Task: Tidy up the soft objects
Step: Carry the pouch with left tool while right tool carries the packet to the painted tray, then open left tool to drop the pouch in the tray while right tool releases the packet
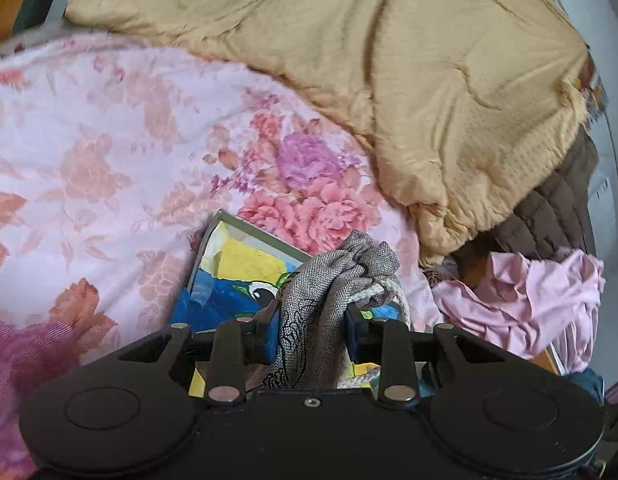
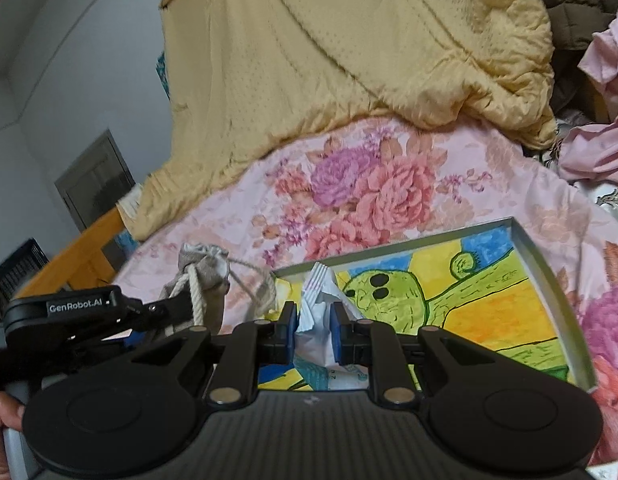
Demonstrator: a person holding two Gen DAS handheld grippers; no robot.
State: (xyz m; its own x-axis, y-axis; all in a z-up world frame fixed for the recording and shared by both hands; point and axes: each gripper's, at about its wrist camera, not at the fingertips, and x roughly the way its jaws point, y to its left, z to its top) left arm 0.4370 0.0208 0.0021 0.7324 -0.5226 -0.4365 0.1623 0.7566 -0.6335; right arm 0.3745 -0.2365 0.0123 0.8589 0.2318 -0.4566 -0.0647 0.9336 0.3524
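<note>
My left gripper (image 1: 312, 322) is shut on a grey woven drawstring pouch (image 1: 345, 266) with a white cord, held above a painted tray. The same pouch (image 2: 205, 268) and the left gripper (image 2: 177, 304) show at the left of the right wrist view. My right gripper (image 2: 314, 330) is shut on a white tissue pack (image 2: 318, 300), its folded tissue sticking up between the blue pads. Both hover over a shallow grey-rimmed tray (image 2: 549, 264) painted with a green figure on yellow and blue, which lies on the floral pink bedcover (image 2: 373, 188).
A tan quilt (image 1: 389, 80) is heaped at the back of the bed. A brown quilted garment (image 1: 557, 208) and crumpled pink cloth (image 1: 529, 300) lie to the right. A magenta fabric (image 1: 25, 356) sits at lower left. A wooden bed frame (image 2: 81, 252) and grey wall lie left.
</note>
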